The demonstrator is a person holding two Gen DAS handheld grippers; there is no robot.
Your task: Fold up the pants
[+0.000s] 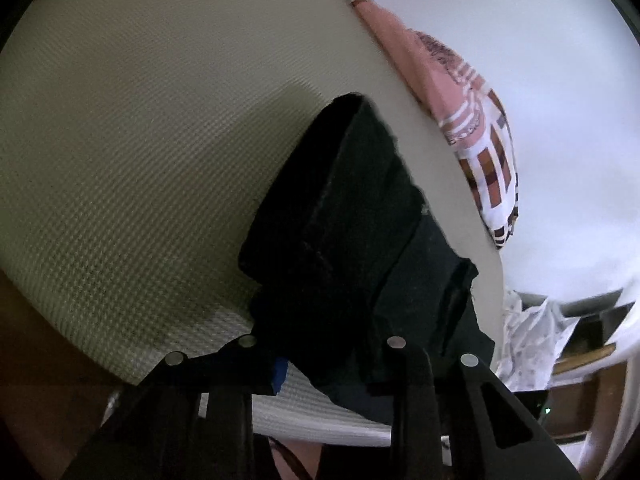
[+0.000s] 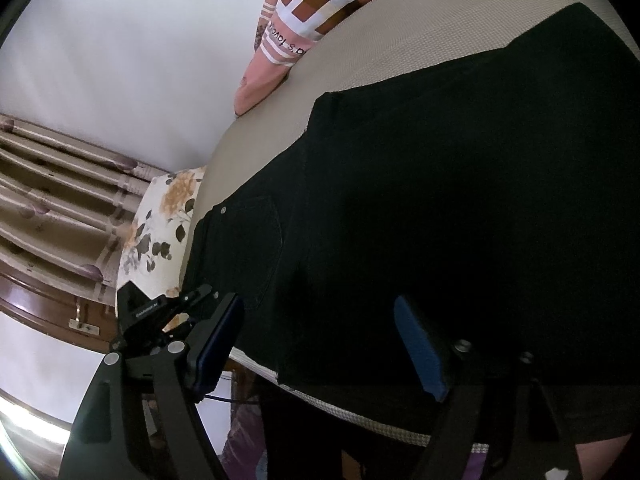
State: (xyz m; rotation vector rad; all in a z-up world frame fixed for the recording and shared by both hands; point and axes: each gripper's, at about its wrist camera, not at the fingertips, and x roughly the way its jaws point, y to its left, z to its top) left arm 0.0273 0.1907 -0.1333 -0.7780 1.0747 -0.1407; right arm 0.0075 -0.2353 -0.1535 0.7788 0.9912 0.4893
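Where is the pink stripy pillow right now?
The pink stripy pillow lies at the far edge of the bed, against the white wall, beyond the black pants. In the left wrist view it shows at upper right.

Both grippers: black plastic finger arms with triangular cutouts and round silver screw heads. Right gripper has blue pads; left gripper shows blue pad edge.

Black pants on bed, right gripper spread above hem
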